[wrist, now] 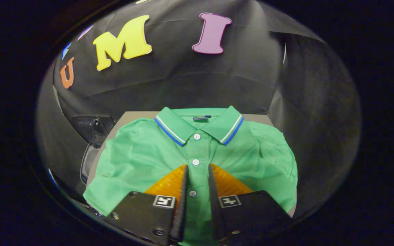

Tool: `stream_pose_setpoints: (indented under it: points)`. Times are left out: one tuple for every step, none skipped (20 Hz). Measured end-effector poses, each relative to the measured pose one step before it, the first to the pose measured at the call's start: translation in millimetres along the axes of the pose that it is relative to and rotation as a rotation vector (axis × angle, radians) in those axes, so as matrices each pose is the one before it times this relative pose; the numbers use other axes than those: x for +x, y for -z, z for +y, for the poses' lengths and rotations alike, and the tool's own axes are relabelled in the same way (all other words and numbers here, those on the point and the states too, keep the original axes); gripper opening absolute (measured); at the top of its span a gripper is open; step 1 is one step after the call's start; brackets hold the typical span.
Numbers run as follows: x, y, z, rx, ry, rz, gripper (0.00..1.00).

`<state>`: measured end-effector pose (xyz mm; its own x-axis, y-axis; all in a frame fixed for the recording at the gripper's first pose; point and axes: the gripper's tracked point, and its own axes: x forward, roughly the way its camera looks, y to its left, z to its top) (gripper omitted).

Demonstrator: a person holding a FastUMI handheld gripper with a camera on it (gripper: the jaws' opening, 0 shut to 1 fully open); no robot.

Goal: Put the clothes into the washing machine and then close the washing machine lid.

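Nearest, the hand-held gripper (198, 171) holds its fingers a narrow gap apart over the button placket of a green polo shirt (142, 160), gripping nothing, the shirt spread flat across a grey surface (133, 115).

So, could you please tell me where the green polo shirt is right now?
In the gripper view, the green polo shirt lies spread flat on a grey surface, collar toward the booth wall. The gripper is over its button placket, jaws slightly apart.

We are finding no readable writing. The small dark tag (201, 118) inside the green polo shirt's (142, 157) collar is showing nothing legible. The square black-and-white markers (164, 201) on the gripper (197, 168) are carrying patterns, not words.
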<state>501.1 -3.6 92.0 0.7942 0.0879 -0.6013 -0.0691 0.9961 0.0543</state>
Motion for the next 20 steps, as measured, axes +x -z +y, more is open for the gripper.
stream_pose_setpoints:
  points:
    - [0.36,-2.66,0.7,-0.00975,-0.00514,-0.01335,0.26]
    - [0.71,0.75,0.21,-0.01291,-0.00517,-0.01504,0.2]
    - [-0.42,-2.27,0.25,0.00262,-0.00468,-0.01309,0.18]
    - [-1.88,-4.08,1.32,0.02269,-0.00095,-0.01387,0.13]
    - [0.95,2.79,0.35,0.00734,-0.00834,-0.02378,0.09]
    - [-2.68,-0.78,1.5,0.01338,-0.01017,-0.0275,0.07]
    - [-2.95,3.15,2.3,0.01992,-0.00737,-0.01464,0.06]
    - [-3.26,-0.09,3.28,0.02156,-0.01457,-0.01605,0.06]
    - [-4.38,1.26,2.95,0.02141,-0.0052,-0.01525,0.05]
    - [-3.27,-1.31,3.21,0.0084,-0.00102,-0.01444,0.05]
    - [-4.45,0.77,2.53,0.00622,0.00024,-0.01406,0.05]
    - [-6.19,-2.98,3.99,0.00532,-0.00026,-0.01652,0.05]
    - [-7.75,-2.04,3.81,0.00522,-0.00583,-0.0106,0.05]
    - [-5.82,-3.39,4.98,0.00351,-0.00231,-0.0116,0.05]
    - [-6.51,-2.42,5.81,-0.00219,-0.0035,-0.01586,0.05]
    - [-6.1,-3.96,5.33,-0.00282,-0.00235,-0.01318,0.05]
    - [-6.42,-5.24,5.76,0.00116,-0.00185,-0.01994,0.05]
    - [-7.1,-5.05,6.9,0.004,-0.00591,-0.01382,0.05]
    - [-7.43,-4.45,8.38,0.00551,-0.00941,-0.01675,0.05]
    - [-6.44,-5.42,8.49,0.0024,-0.01193,-0.01269,0.05]
